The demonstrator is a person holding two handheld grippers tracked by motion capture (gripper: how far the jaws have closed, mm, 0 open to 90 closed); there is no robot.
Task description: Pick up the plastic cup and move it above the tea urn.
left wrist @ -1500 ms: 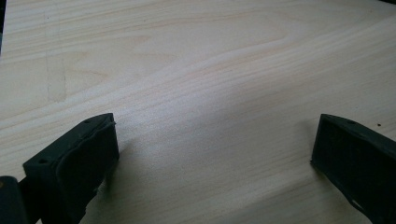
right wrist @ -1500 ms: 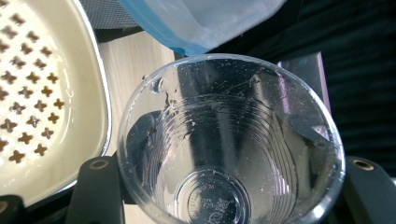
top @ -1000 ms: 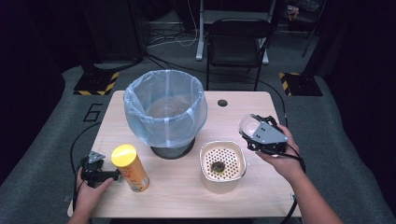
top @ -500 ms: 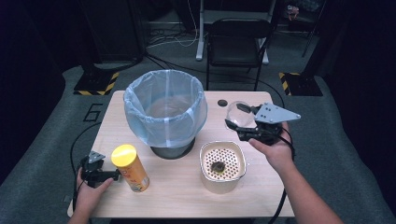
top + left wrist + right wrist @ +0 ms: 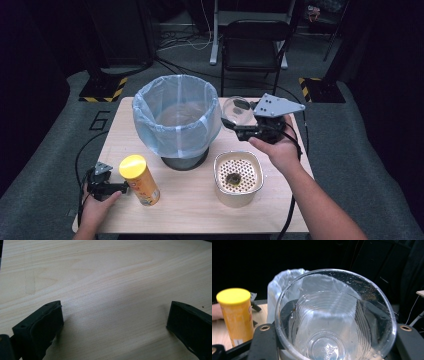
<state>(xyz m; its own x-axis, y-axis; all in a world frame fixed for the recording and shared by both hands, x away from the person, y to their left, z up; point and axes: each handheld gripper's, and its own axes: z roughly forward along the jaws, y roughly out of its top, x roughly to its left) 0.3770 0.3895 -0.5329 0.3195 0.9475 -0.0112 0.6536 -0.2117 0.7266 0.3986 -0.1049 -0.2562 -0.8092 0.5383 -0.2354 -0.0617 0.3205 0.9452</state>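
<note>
Taking the bin (image 5: 178, 120) with its pale blue liner as the landmark, the left gripper (image 5: 102, 186) sits well to the bin's front left, low on the table (image 5: 165, 212). Its jaws are spread wide with nothing but bare wood between them, as the left gripper view shows. Just beside that gripper, between it and the bin, a yellow-lidded canister (image 5: 140, 180) stands slightly tilted. To the bin's front right is a white square container (image 5: 238, 178) with a perforated insert and a dark scrap lying in it. Above that, close by the bin's right rim, the right gripper (image 5: 239, 131) is raised off the table and clamped on a clear plastic cup (image 5: 236, 111). In the right gripper view the cup (image 5: 334, 317) is gripped by its sides between both jaws, its open mouth facing the camera, with the bin and the canister behind it.
</note>
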